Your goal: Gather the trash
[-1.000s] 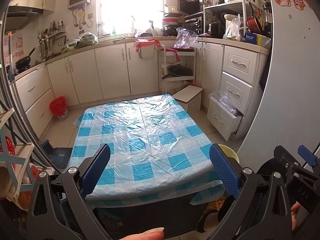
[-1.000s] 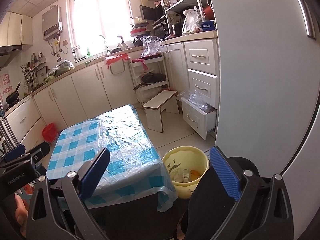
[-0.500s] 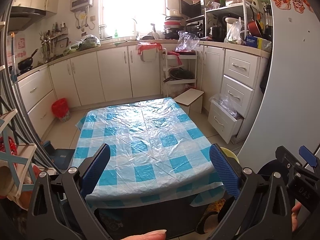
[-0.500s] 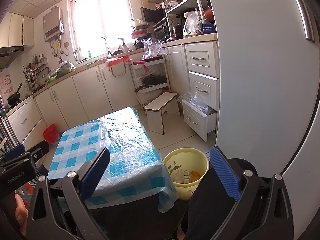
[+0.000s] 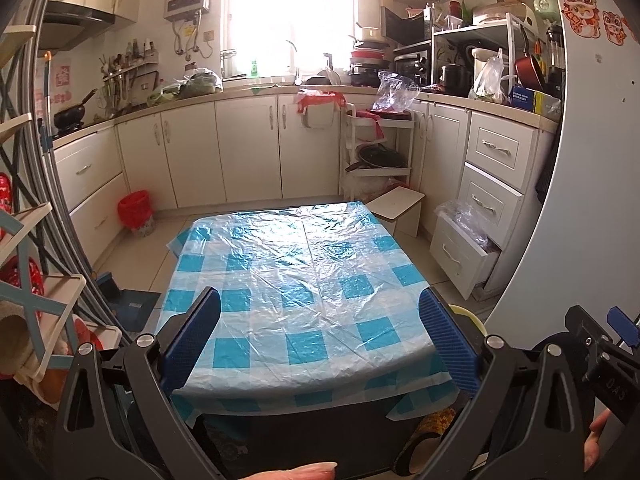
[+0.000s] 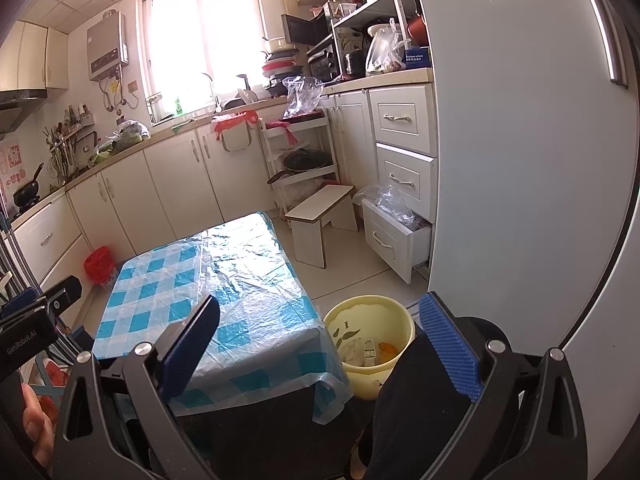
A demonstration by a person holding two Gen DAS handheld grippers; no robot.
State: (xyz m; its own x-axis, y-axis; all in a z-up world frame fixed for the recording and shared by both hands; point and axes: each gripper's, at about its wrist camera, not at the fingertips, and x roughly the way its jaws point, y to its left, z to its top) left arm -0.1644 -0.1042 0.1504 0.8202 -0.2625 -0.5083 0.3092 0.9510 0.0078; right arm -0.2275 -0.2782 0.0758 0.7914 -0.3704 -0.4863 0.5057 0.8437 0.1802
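Left gripper (image 5: 320, 336) and right gripper (image 6: 320, 338): both spread wide, empty, above checked-cloth counter (image 5: 304, 272). Yellow bin (image 6: 370, 344) on floor just beside counter's right edge; trash (image 6: 368, 354) inside.

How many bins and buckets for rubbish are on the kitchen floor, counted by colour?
Yellow: 1, the yellow bucket beside the checked table, with some scraps inside.
Red: 1, the red bin by the cupboards.
Total: 2.
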